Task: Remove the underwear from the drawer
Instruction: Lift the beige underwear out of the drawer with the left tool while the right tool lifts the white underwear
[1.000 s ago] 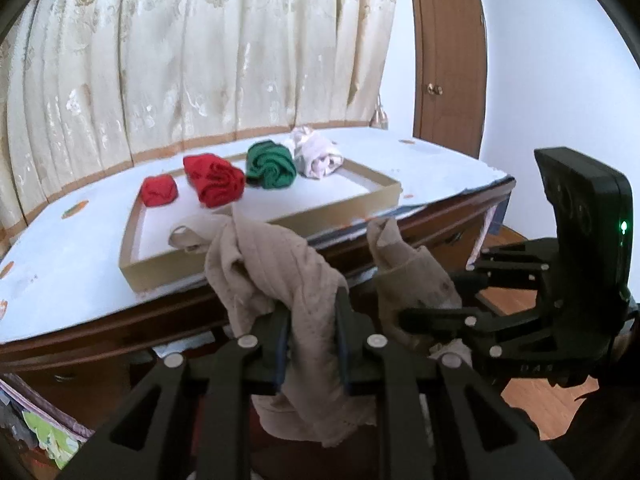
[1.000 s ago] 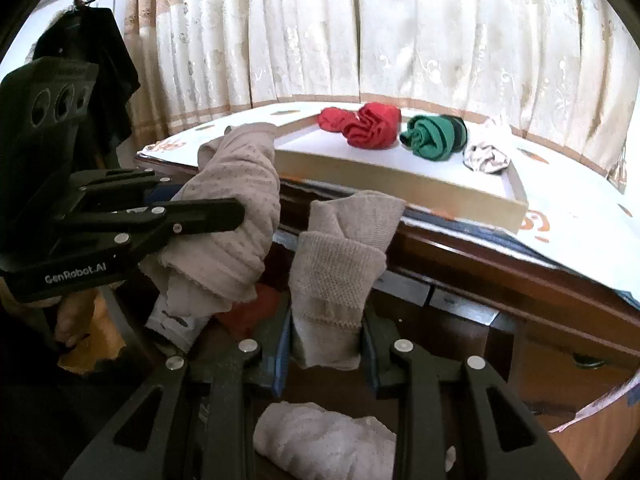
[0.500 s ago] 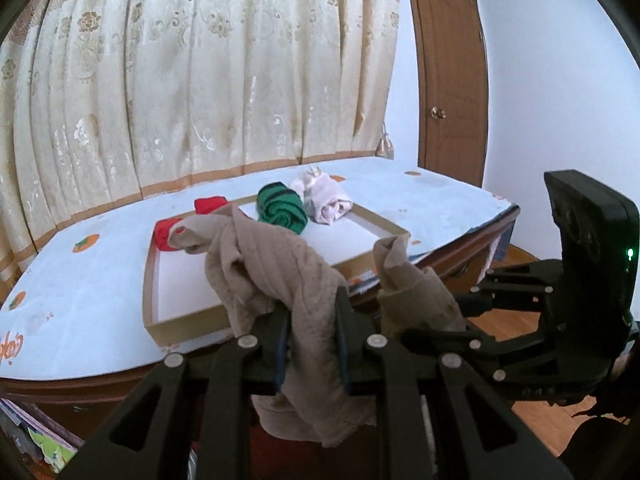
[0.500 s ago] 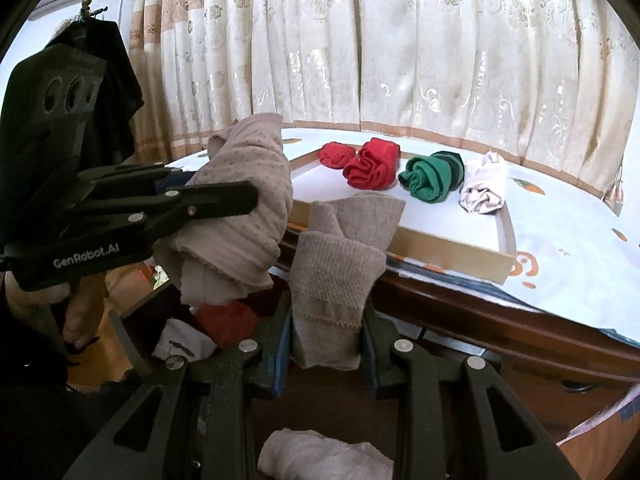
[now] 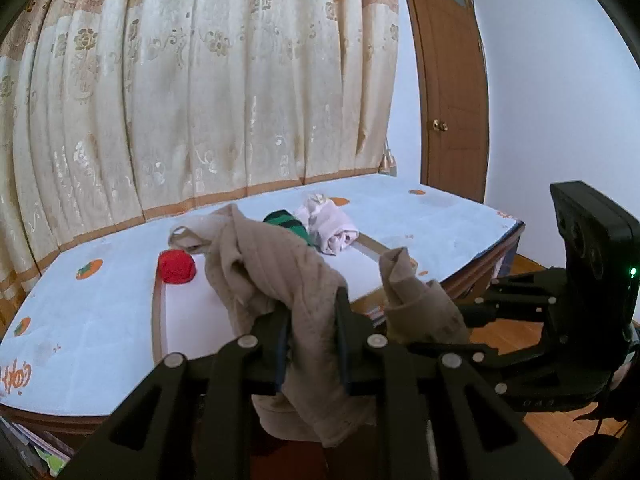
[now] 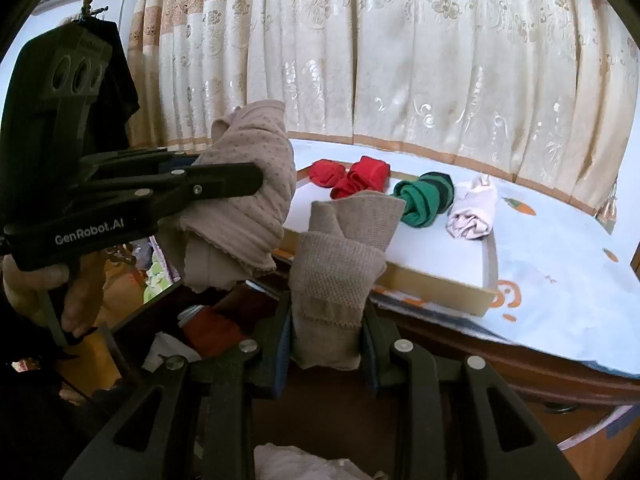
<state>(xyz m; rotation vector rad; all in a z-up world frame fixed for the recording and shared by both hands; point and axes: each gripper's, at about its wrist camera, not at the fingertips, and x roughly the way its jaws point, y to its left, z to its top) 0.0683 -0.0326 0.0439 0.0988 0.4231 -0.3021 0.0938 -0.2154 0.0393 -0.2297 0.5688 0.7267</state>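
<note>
My left gripper (image 5: 310,306) is shut on a beige dotted piece of underwear (image 5: 276,272) that drapes over its fingers and hangs below them. My right gripper (image 6: 325,308) is shut on a beige knit piece (image 6: 340,264) that stands up between its fingers. Both are held up in front of the table edge, side by side; whether the two pieces join I cannot tell. In the right wrist view the left gripper (image 6: 240,178) shows at the left with its dotted cloth (image 6: 252,200). The open drawer (image 6: 132,316) lies below, with red cloth (image 6: 212,328) and white cloth (image 6: 168,352) in it.
A shallow cardboard tray (image 6: 440,280) on the white-covered table (image 6: 560,264) holds red rolls (image 6: 352,178), a green roll (image 6: 424,196) and a pale pink bundle (image 6: 472,212). Curtains hang behind the table; a wooden door (image 5: 452,92) stands at the right. A hand (image 6: 44,280) grips the left tool.
Both grippers have risen with their beige cloth still clamped. The table top and tray now show from higher up, and the drawer front has dropped out of the left wrist view.
</note>
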